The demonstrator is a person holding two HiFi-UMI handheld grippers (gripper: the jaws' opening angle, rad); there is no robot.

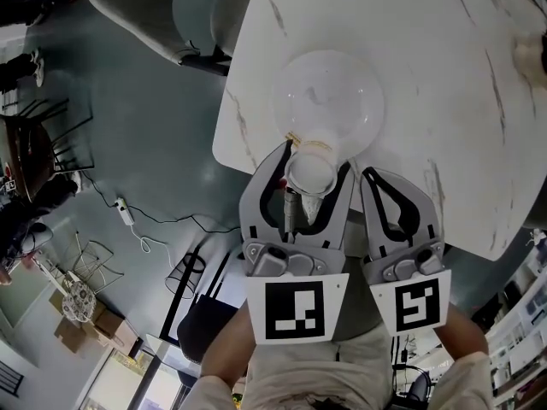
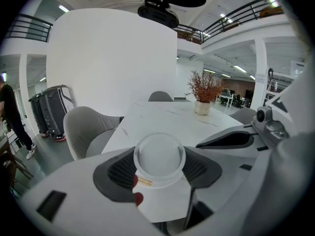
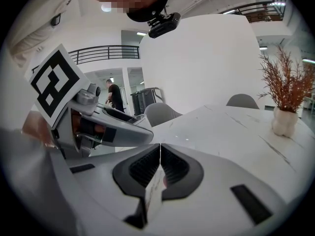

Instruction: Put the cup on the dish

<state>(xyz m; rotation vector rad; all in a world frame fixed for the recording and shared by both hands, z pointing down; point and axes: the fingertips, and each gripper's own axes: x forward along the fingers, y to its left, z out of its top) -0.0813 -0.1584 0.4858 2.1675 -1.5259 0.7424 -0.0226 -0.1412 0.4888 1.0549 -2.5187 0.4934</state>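
Observation:
A clear glass dish (image 1: pixel 329 101) lies on the white marble table (image 1: pixel 444 101) near its front edge. Just on my side of the dish, a small clear cup (image 1: pixel 312 173) with a label strip is held between the jaws of my left gripper (image 1: pixel 313 182), its mouth facing up toward the head camera. In the left gripper view the cup (image 2: pixel 160 159) fills the gap between the black pads, and the dish is hidden behind it. My right gripper (image 1: pixel 369 174) hangs beside it on the right with its jaws pressed together (image 3: pixel 160 147) and nothing in them.
A grey chair (image 1: pixel 171 7) stands at the table's left end. A white vase with dried red branches (image 2: pixel 202 107) sits far down the table. Past the table's near edge is grey floor with a cable and a power strip (image 1: pixel 126 213).

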